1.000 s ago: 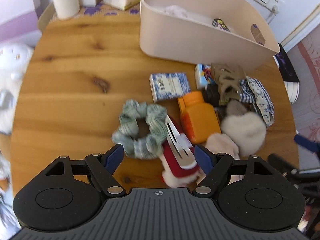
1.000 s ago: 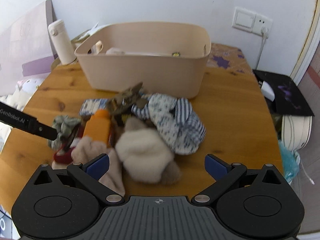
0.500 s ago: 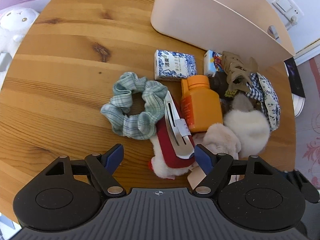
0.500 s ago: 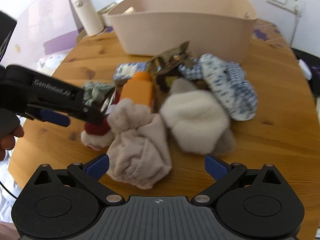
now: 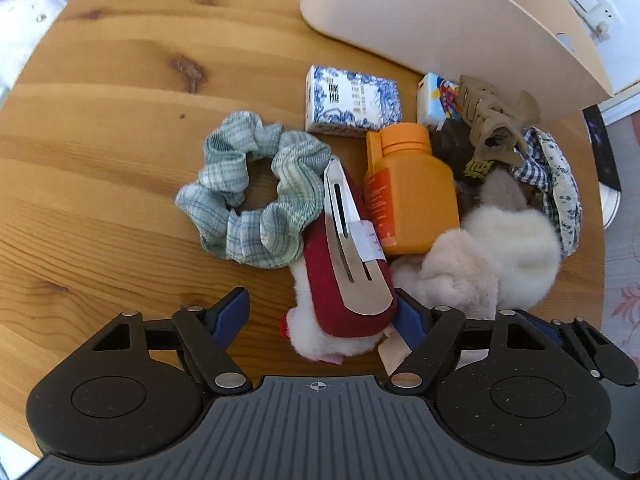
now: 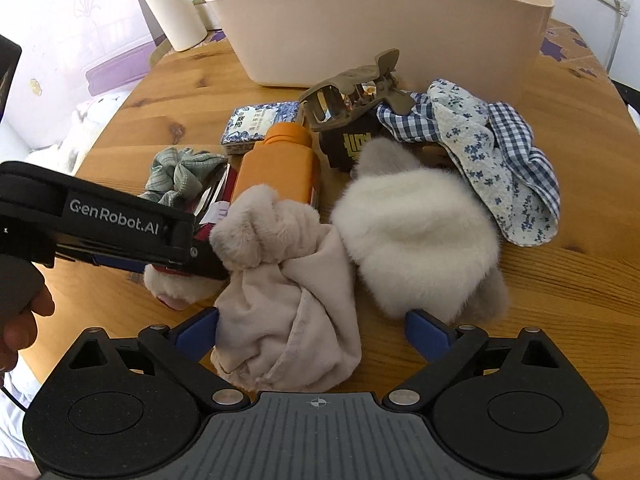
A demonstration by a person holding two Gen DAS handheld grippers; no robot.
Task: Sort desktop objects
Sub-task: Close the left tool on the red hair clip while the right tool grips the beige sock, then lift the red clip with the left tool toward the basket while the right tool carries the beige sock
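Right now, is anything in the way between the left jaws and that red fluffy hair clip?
Nothing visible. The left gripper already straddles the red fluffy hair clip, its closing jaws either side but not yet pressing. Beside the far jaw lies the beige plush cloth, and the green plaid scrunchie touches the clip's other end.

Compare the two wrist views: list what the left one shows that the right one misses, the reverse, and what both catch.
Left wrist only: the small colourful packet by the bin, and the silver clip laid out whole on the red plush piece.

Right wrist only: the white flask, the left gripper's outside, and a hand.

Both: bin, orange bottle, green scrunchie, claw clip, white fluffy item, beige cloth.
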